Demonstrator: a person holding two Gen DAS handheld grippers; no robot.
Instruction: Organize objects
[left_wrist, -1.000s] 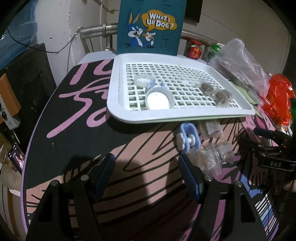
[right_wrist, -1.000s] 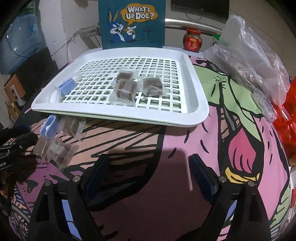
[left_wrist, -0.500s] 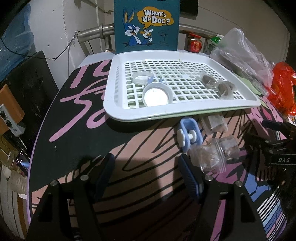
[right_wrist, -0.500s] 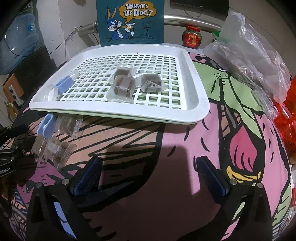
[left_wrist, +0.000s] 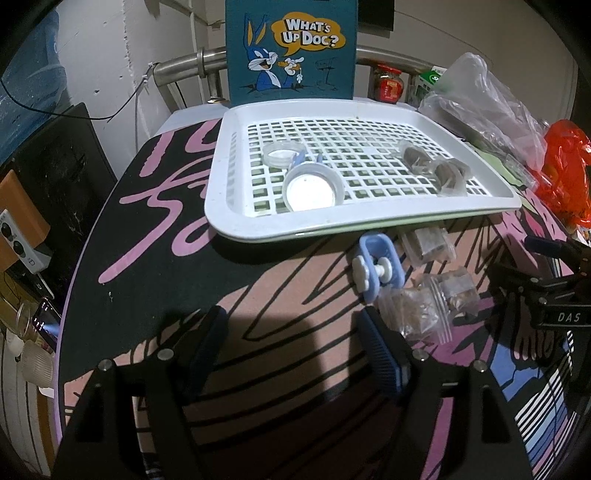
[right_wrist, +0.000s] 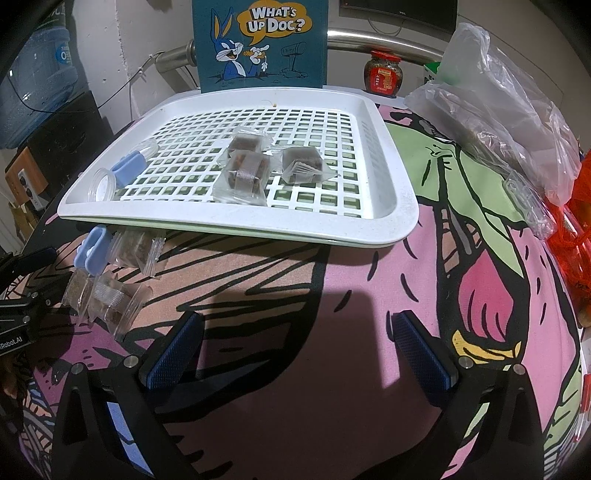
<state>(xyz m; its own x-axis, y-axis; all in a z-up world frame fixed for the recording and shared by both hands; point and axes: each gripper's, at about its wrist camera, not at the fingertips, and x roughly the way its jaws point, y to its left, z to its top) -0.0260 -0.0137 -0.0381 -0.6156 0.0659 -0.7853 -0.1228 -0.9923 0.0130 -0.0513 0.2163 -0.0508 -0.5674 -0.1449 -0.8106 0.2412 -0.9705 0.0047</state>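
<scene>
Both grippers, left gripper (left_wrist: 291, 339) and right gripper (right_wrist: 295, 343), hover with jaws spread, empty. The blue clip (left_wrist: 376, 267) lies just before the white tray's (left_wrist: 236, 221) near edge, its long axis running toward the tray.

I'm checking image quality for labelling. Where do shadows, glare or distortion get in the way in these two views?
Left wrist view: a dark shadow covers the cloth between the open left gripper fingers; the round lid glares white; fisheye bends the tray rim. Right wrist view: similar shadow ahead of the right gripper; the packets stay sharp.
</scene>
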